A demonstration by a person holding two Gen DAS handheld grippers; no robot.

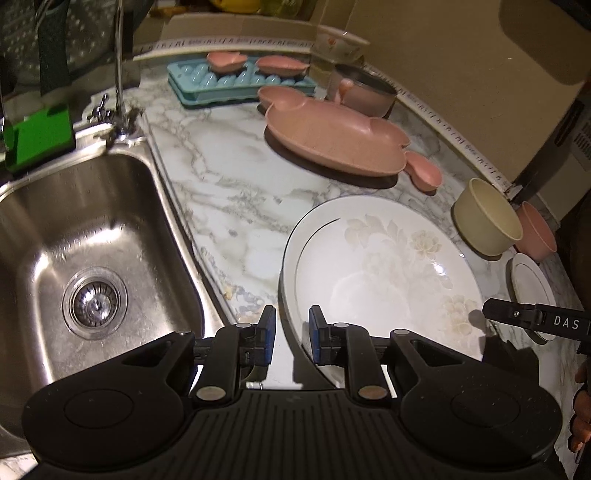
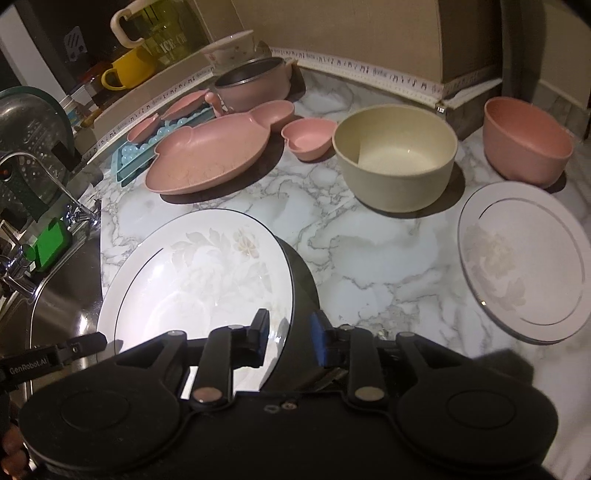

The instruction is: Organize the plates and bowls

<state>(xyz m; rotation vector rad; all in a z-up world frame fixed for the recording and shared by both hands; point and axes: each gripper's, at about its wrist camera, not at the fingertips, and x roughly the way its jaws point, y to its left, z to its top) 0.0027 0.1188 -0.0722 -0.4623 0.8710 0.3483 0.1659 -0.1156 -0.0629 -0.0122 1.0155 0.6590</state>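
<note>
The big floral plate (image 1: 388,266), seen over the marble desk (image 1: 229,192) at 3 o'clock from the sink (image 1: 74,229), is pinched at its rim by the narrow left tool (image 1: 292,317), while the opposite rim is loosely straddled by the wider right tool (image 2: 290,326).

A stainless steel sink (image 1: 74,236) is being shown set into the marble-patterned countertop (image 1: 221,177), with a round drain strainer (image 1: 94,303) sitting in its basin. A chrome faucet (image 1: 119,74) is being seen rising behind the sink, and a green block (image 1: 40,136) is being held at its left rim. A blue ice cube tray (image 1: 221,81) is lying near the back edge of the counter. On a ledge behind the counter, a yellow mug (image 2: 127,72) is standing beside a yellow-tinted jar with a cream handle (image 2: 162,29). A perforated metal colander (image 2: 29,140) is being glimpsed beyond the faucet. A patterned strip (image 2: 369,68) is running along the foot of the wall.
</note>
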